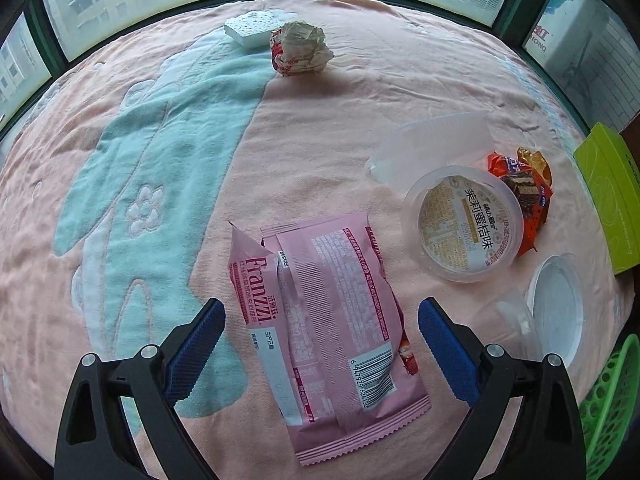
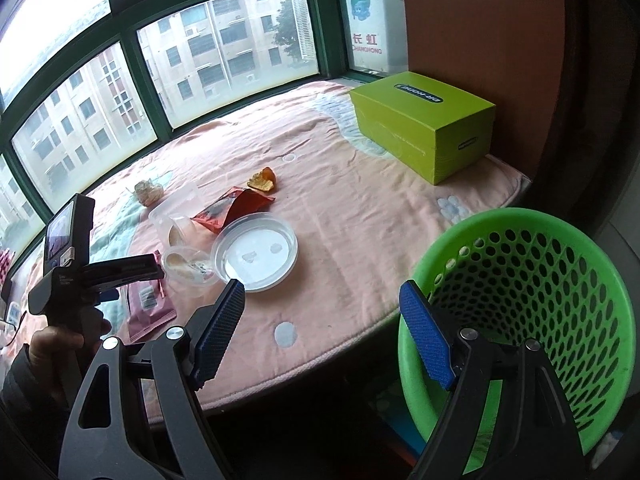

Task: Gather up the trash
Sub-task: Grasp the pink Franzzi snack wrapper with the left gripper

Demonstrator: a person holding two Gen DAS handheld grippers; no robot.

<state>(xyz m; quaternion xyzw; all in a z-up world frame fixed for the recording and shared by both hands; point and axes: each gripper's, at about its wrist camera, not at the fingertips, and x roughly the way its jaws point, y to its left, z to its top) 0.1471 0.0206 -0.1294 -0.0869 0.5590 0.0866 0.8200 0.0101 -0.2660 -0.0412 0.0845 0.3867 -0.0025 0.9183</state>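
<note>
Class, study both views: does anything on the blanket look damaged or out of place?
Yes. The pink Franzzi wrapper is torn open at its top. A crumpled wrapper ball sits by the window, and a clear lid lies loose.

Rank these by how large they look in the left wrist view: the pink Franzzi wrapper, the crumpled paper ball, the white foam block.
1. pink Franzzi wrapper, though it lies nearest the camera.
2. crumpled paper ball.
3. white foam block, only slightly smaller; both lie far away, so this order is unsure.
</note>
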